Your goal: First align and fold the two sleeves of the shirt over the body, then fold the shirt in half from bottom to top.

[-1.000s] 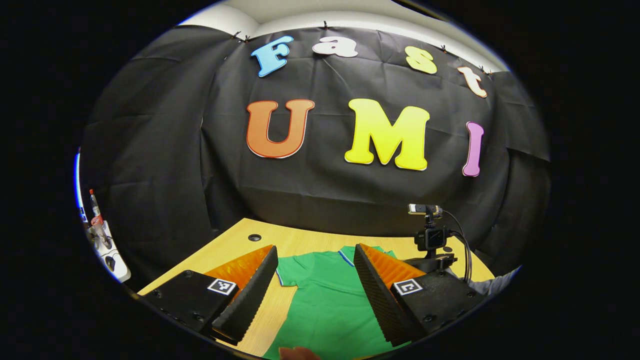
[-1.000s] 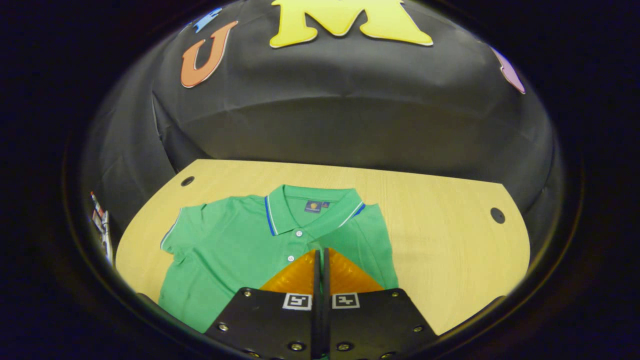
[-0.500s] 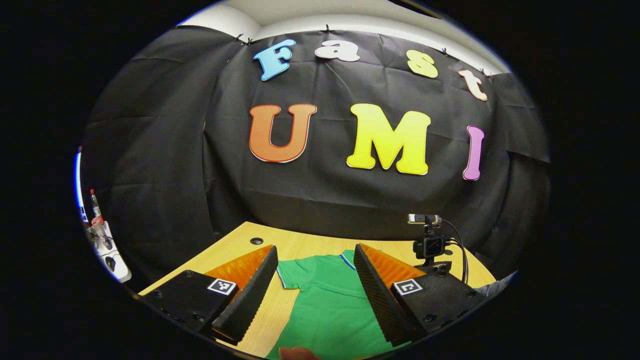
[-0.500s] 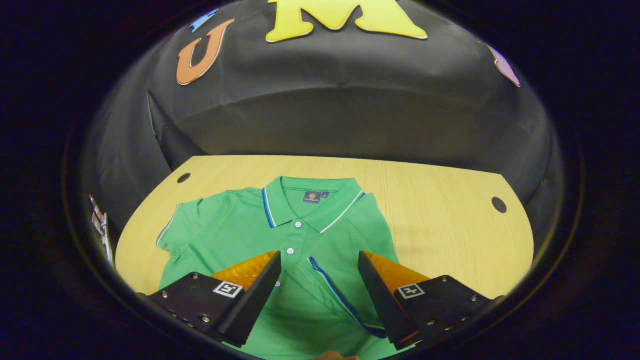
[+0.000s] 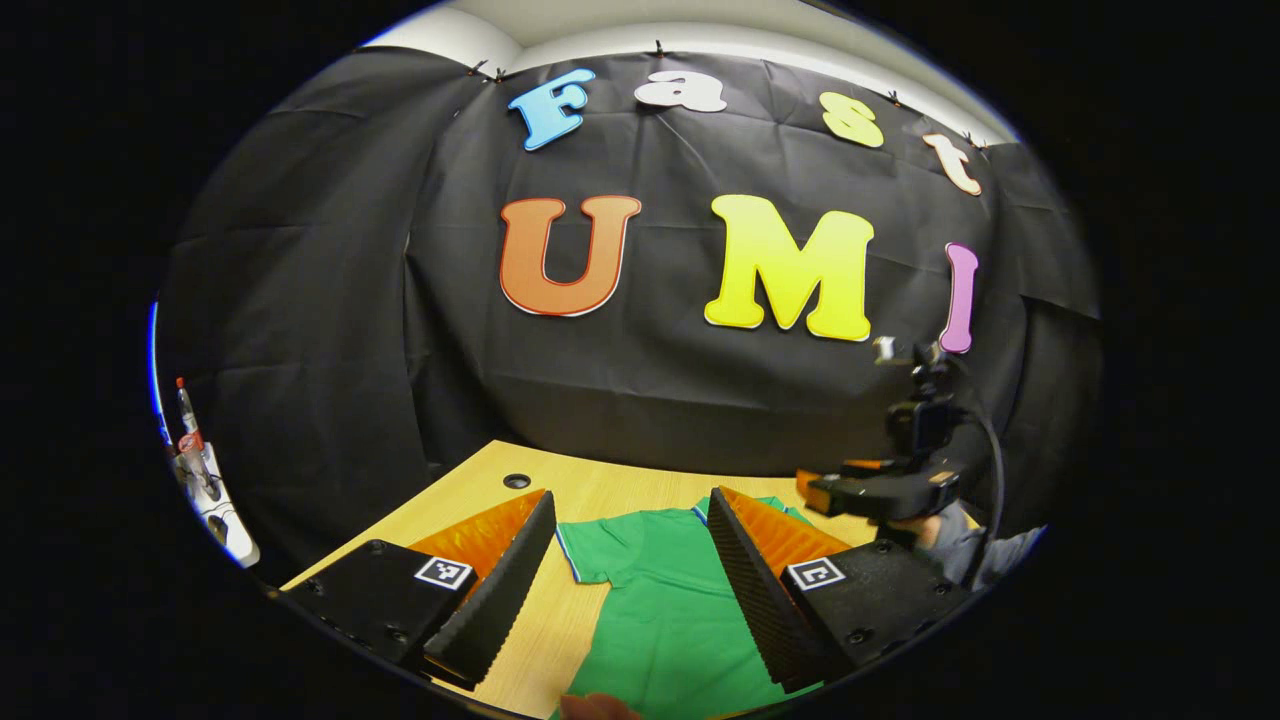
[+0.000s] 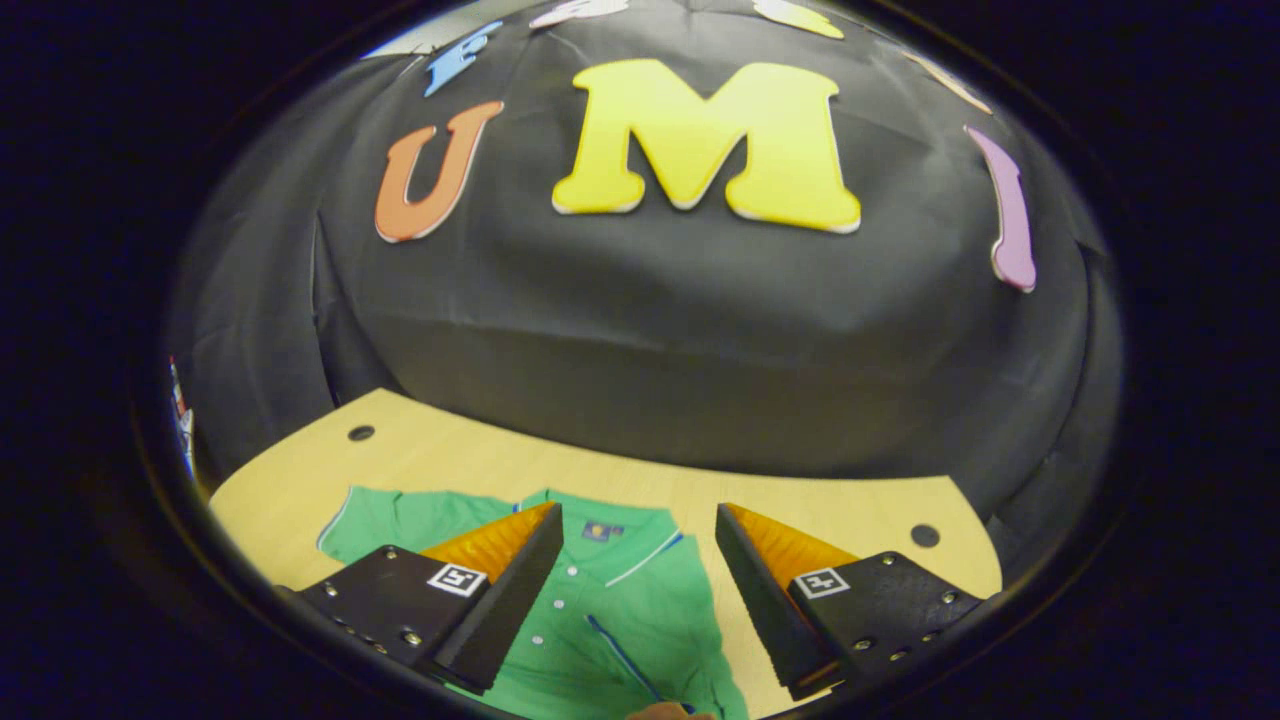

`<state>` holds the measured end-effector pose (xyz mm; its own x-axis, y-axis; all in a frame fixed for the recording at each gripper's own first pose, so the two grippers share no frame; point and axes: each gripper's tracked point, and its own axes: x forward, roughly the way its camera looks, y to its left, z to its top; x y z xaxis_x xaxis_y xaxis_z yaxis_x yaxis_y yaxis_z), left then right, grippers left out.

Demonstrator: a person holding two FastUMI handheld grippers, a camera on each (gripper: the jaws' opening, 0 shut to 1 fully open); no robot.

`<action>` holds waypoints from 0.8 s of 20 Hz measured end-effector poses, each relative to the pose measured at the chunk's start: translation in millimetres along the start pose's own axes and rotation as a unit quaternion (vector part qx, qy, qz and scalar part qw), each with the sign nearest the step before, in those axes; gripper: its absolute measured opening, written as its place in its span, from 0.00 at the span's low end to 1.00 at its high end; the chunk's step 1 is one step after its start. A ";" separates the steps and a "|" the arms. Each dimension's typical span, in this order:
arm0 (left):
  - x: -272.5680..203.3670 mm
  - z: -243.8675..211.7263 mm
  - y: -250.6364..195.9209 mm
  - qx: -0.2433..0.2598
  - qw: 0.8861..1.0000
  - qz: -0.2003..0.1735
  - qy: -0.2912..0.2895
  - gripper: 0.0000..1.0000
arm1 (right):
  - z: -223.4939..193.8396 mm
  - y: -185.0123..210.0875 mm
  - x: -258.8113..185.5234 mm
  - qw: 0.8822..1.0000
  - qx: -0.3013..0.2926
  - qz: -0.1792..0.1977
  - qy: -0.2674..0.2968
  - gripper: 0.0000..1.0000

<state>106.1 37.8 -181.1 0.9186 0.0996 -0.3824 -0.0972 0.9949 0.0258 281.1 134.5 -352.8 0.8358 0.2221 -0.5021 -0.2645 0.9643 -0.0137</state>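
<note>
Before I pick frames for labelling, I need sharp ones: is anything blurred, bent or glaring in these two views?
Left gripper view: the other gripper at the right is smeared by motion, while the shirt and table look sharp. Right gripper view: the shirt is crisp, the table edge bows with fisheye bending. No strong glare in either view.

Neck label of the green polo shirt: showing as a small dark patch, too small to be read.
Square black-and-white markers on the gripper fingers: carrying patterns only, no readable text.
</note>
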 end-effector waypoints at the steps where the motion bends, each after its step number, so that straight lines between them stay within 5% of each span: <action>1: 7.0 -2.8 -0.2 -0.001 1.000 -0.002 0.003 0.99 | 19.6 -5.8 -10.3 1.000 -0.002 -0.006 -0.023 0.95; 7: 59.8 -39.0 2.5 -0.006 0.999 -0.015 0.037 0.99 | 98.7 -41.1 -78.0 0.993 0.026 -0.036 -0.109 0.96; 16: 151.8 -100.4 22.7 0.039 0.995 -0.005 0.095 0.98 | 117.7 -63.9 -180.0 0.985 0.075 -0.035 -0.150 0.95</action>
<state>204.9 74.3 -331.3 0.8294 0.0937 -0.5508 -0.0522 0.9945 0.0906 204.1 50.0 -159.8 0.9602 0.1652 -0.2252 -0.1459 0.9842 0.0999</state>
